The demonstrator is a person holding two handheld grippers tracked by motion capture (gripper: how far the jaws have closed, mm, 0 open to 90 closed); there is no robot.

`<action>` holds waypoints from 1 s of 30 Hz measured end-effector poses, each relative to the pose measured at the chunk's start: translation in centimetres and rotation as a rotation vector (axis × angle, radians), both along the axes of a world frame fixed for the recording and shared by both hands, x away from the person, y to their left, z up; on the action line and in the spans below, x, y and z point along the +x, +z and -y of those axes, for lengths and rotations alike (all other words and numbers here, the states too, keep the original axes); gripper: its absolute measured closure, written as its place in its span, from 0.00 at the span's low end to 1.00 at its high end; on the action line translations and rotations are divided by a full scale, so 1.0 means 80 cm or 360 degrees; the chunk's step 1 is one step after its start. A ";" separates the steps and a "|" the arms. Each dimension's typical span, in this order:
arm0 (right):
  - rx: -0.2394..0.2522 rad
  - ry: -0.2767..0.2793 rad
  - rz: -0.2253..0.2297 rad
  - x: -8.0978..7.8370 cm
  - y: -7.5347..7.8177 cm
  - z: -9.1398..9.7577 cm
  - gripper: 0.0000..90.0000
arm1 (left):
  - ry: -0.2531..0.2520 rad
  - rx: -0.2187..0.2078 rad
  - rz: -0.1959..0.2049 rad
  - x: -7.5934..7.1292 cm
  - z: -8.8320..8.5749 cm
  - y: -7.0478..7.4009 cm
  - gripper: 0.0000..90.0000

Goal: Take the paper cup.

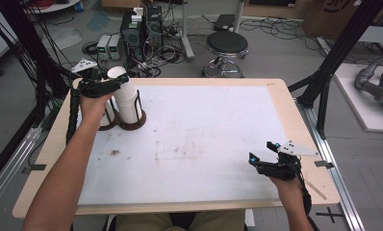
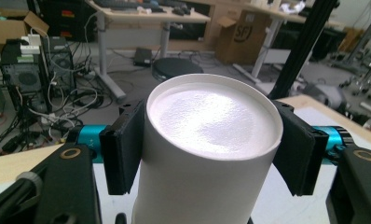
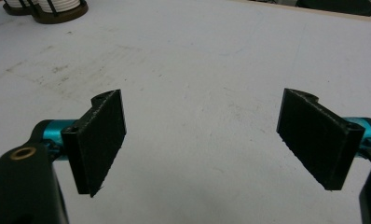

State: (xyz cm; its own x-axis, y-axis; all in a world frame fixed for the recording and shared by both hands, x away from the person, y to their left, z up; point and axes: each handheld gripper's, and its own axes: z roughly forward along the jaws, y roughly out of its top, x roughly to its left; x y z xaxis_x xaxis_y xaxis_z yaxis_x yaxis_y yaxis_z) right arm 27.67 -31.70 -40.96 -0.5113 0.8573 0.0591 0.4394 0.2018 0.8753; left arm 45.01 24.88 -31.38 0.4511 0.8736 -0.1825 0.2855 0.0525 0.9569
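High view: a white cup (image 1: 123,94), topmost of a stack in the dark holder (image 1: 132,120) at the table's (image 1: 276,91) far left, is clamped by the left gripper (image 1: 113,83), a straight lift judged due next, while the right gripper (image 1: 262,153) is held wide and empty near right.

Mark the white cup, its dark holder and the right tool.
white cup (image 2: 211,116), left gripper view, flat top.
dark holder (image 1: 134,124), high view, base ring.
right tool (image 3: 202,140), right gripper view, midway between fingertips.

The letters "SF" can be read on a cardboard box (image 2: 240,36) under the far desk.
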 end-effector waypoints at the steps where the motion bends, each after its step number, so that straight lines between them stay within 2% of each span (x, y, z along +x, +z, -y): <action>1: 0.0000 0.0000 0.0000 0.000 0.000 0.000 0.18 | 0.0003 -0.0008 0.0017 -0.001 -0.002 0.002 0.36; 7: 0.0004 0.0004 0.0000 0.000 0.000 0.000 0.18 | 0.0016 -0.0168 0.0130 -0.015 -0.009 0.021 0.36; 8: 0.0002 0.0006 0.0004 0.001 0.000 -0.001 0.18 | 0.0014 -0.0171 0.0146 -0.017 -0.009 0.026 0.36; 9: -0.0006 0.0009 0.0002 0.001 0.000 -0.001 0.18 | -0.0006 -0.0165 0.0192 -0.021 -0.009 0.038 0.36; 10: -0.0006 0.0009 0.0002 0.001 0.000 -0.001 0.18 | -0.0006 -0.0165 0.0192 -0.021 -0.009 0.038 0.36; 15: -0.0008 0.0020 0.0007 0.001 0.000 -0.003 0.18 | -0.0056 -0.0168 0.0285 -0.035 -0.006 0.069 0.36; 18: -0.0009 0.0022 0.0007 0.001 0.000 -0.003 0.18 | -0.0081 -0.0177 0.0303 -0.041 -0.006 0.076 0.36; 22: -0.0008 0.0026 0.0009 0.001 0.001 -0.003 0.18 | -0.0159 -0.0188 0.0315 -0.053 -0.004 0.083 0.36; 28: -0.0001 0.0036 0.0003 0.002 0.000 -0.006 0.18 | -0.0273 -0.0194 0.0339 -0.073 0.003 0.084 0.36; 30: -0.0003 0.0043 0.0006 0.003 0.000 -0.008 0.18 | -0.0303 -0.0177 0.0350 -0.080 0.006 0.083 0.36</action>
State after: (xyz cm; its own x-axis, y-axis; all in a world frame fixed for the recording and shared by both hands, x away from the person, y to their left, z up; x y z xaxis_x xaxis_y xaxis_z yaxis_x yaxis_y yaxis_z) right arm 27.91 -31.06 -40.95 -0.5348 0.8432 0.0556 0.4304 0.2152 0.8766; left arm 38.57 24.41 -24.70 0.6438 0.7500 -0.1519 0.0868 0.1256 0.9883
